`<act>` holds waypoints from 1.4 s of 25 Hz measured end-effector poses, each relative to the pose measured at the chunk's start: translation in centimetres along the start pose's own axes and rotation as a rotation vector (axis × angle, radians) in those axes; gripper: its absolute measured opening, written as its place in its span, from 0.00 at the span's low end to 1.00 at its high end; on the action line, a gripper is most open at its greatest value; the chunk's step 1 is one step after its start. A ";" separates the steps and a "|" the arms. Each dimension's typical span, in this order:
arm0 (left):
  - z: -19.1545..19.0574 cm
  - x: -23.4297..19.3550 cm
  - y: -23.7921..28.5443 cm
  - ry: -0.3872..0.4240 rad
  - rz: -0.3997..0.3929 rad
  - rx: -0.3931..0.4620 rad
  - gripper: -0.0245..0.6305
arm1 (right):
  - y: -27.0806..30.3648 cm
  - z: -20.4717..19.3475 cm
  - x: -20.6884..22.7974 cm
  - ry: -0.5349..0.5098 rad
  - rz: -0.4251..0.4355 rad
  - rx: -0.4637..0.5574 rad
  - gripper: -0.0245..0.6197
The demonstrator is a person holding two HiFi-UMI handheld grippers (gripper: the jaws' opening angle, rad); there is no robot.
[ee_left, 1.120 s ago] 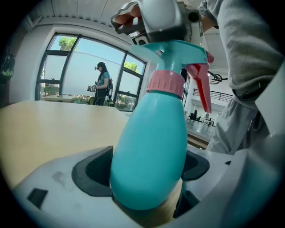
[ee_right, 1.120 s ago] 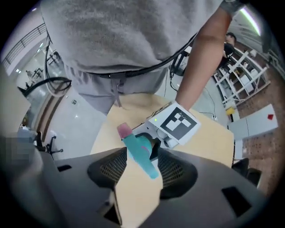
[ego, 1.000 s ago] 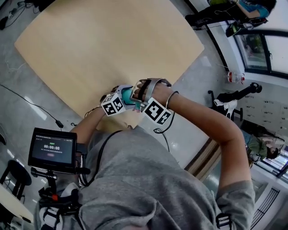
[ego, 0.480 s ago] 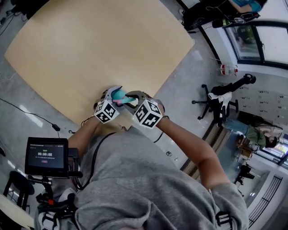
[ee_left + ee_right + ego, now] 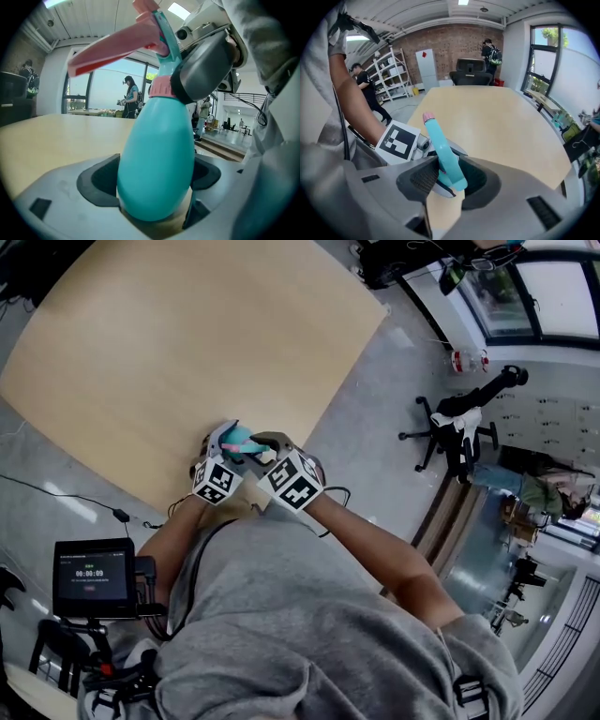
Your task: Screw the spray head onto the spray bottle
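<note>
Left gripper (image 5: 225, 439) fingers clamp the spray bottle (image 5: 157, 159); right gripper (image 5: 261, 448) fingers, just closing, pinch the spray head (image 5: 440, 145).

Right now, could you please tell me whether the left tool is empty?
No, the left tool is clamped on the teal spray bottle, whose body fills the gap between its jaws.

A pale wooden table (image 5: 187, 352) with rounded corners stands on grey floor (image 5: 375, 437).

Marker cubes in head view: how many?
2. The left cube and the right cube sit side by side at the near edge of the table. None seems hidden.
</note>
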State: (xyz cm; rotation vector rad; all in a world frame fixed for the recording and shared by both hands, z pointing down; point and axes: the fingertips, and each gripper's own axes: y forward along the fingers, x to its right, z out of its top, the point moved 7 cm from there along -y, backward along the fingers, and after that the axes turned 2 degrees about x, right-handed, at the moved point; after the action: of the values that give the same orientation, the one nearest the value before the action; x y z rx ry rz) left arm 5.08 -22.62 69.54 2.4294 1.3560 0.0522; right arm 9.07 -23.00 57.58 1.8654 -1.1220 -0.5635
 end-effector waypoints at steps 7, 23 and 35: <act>0.0 -0.1 0.6 -0.013 -0.024 -0.015 0.65 | -1.0 1.9 -0.3 -0.695 0.128 -0.208 0.31; 0.2 -0.7 1.3 0.017 0.021 0.007 0.65 | 1.2 1.9 0.8 -0.139 -0.071 -0.203 0.25; -3.1 -2.0 -3.2 0.140 -0.071 -0.074 0.68 | 5.0 2.0 0.2 -0.217 -0.123 -0.205 0.26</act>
State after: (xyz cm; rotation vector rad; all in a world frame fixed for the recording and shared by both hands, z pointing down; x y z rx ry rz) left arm 0.80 -21.92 71.66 2.3517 1.4721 0.2537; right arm 5.34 -25.12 60.77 1.7323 -1.0477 -0.9342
